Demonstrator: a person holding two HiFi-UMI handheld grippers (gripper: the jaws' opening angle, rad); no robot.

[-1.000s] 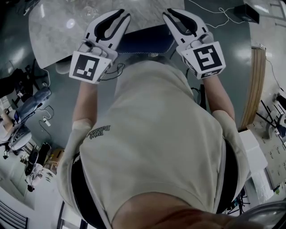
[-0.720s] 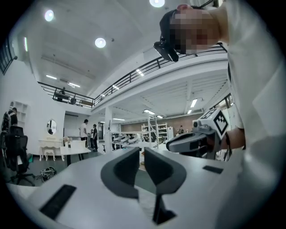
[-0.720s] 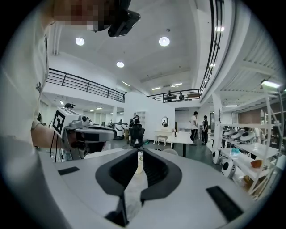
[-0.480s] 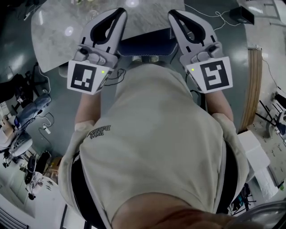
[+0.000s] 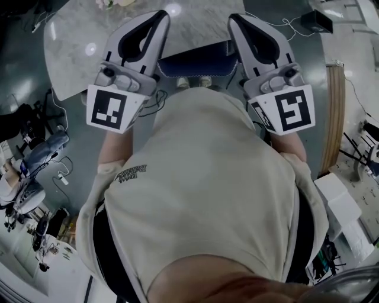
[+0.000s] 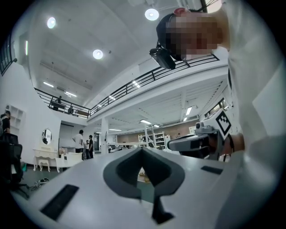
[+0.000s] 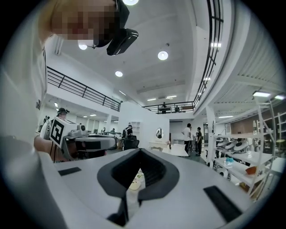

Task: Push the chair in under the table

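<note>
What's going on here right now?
A person holds the left gripper and the right gripper out in front, both shut and empty, pointing across the room. Below and between them, the dark blue chair stands at the edge of the marble table. Neither gripper touches the chair.

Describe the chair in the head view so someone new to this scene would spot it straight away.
Start at the pale marble table across the top of the head view. At its near edge, between the left gripper and the right gripper, sits the chair. It is the only dark blue piece there, against light stone and grey floor.
</note>
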